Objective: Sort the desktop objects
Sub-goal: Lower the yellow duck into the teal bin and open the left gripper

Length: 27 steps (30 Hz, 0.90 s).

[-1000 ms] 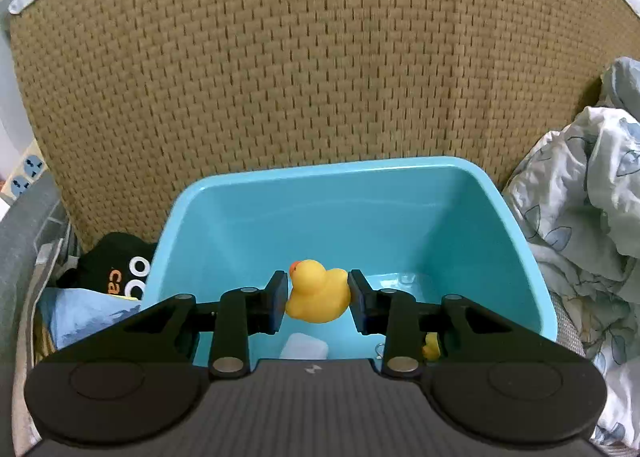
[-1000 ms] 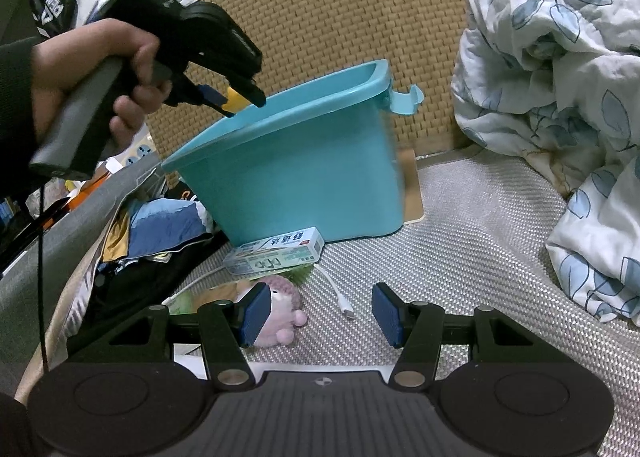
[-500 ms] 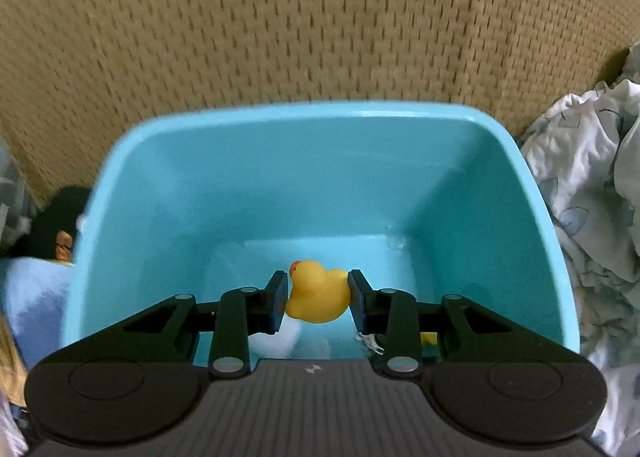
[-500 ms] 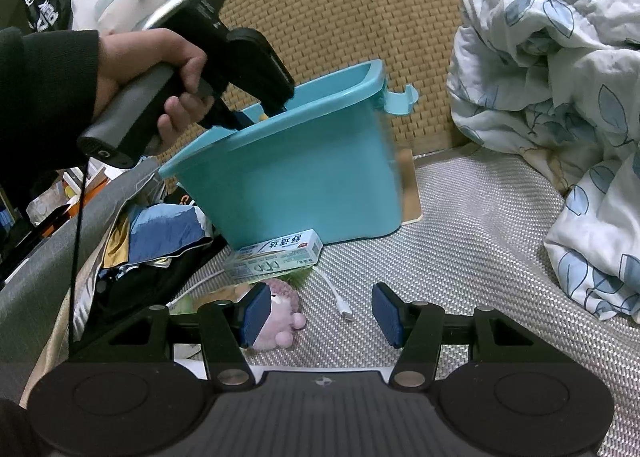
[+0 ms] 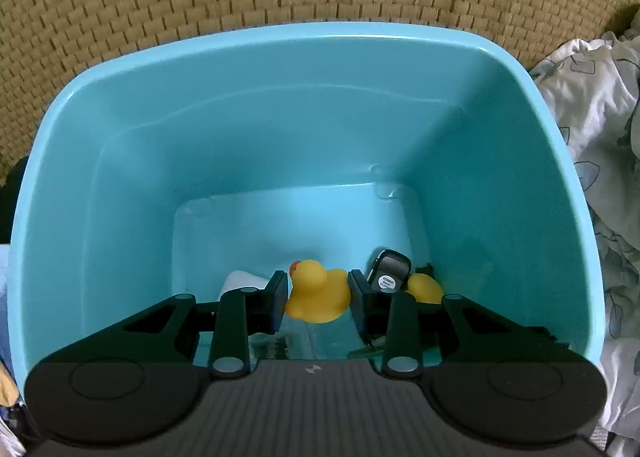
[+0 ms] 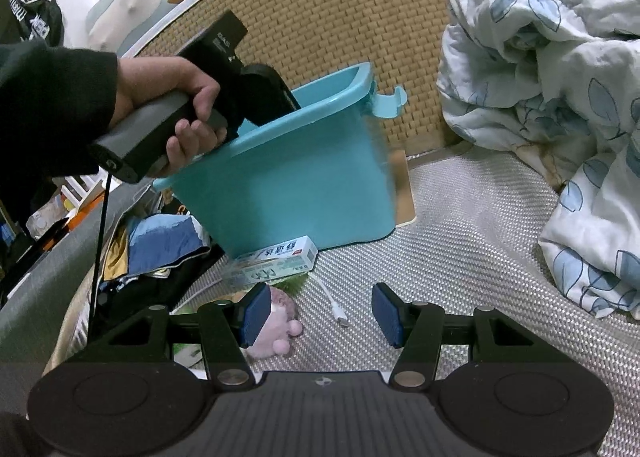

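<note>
My left gripper (image 5: 318,299) is shut on a yellow rubber duck (image 5: 316,291) and holds it low inside the blue plastic bin (image 5: 320,105). On the bin floor lie a second yellow duck (image 5: 424,288), a black key fob (image 5: 390,271) and a white object (image 5: 242,281). In the right wrist view the left gripper's fingers are hidden inside the bin (image 6: 304,177). My right gripper (image 6: 316,315) is open and empty, low over the woven mat, beside a pink plush toy (image 6: 276,327), a white cable end (image 6: 336,303) and a toothpaste box (image 6: 272,261).
A floral quilt (image 6: 560,97) is piled at the right. A woven headboard (image 6: 340,17) stands behind the bin. Clothes and bags (image 6: 160,249) lie left of the bin. A grey ledge (image 6: 48,289) runs along the left.
My left gripper has gone forward and down into the bin with the duck. The bin floor and its objects have come into view. The right gripper has barely moved.
</note>
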Each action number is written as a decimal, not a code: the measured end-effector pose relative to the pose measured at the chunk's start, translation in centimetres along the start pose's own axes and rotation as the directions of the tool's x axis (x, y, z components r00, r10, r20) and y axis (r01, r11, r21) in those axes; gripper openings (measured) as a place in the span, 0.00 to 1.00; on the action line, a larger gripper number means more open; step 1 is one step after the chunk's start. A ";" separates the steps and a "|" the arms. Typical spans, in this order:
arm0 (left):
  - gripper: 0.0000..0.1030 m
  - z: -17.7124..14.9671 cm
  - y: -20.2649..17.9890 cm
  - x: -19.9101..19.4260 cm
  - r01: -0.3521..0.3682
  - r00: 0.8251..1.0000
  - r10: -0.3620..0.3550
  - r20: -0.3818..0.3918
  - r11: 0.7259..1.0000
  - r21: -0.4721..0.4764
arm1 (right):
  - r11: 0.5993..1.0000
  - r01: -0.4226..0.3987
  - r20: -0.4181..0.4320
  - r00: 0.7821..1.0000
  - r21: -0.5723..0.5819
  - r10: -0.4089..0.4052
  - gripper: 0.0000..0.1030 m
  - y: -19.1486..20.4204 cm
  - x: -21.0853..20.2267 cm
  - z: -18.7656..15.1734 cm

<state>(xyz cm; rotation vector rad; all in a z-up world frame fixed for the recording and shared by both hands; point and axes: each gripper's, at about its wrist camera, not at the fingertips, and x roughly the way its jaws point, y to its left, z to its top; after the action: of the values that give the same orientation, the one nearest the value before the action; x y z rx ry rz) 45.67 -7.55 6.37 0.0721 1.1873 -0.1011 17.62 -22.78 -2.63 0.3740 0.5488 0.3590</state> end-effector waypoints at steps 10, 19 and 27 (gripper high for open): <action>0.36 0.6 -0.5 0.6 -0.015 1.000 0.016 -0.026 1.000 0.022 | 1.000 -0.003 -0.004 1.000 0.012 0.003 0.58 -0.1 0.1 0.0; 0.36 0.5 -0.7 1.2 -0.022 0.999 0.023 -0.032 0.999 0.029 | 1.000 -0.006 -0.003 1.000 0.024 0.006 0.58 -0.3 0.0 0.0; 0.36 0.5 -0.6 1.4 -0.022 0.999 0.023 -0.027 1.000 0.020 | 1.000 -0.005 -0.002 1.000 0.022 0.005 0.58 -0.2 -0.1 0.1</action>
<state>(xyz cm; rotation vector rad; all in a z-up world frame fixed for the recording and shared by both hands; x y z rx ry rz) 46.59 -8.27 5.31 0.1043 1.2126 -0.0926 17.68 -23.03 -2.65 0.3966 0.5541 0.3584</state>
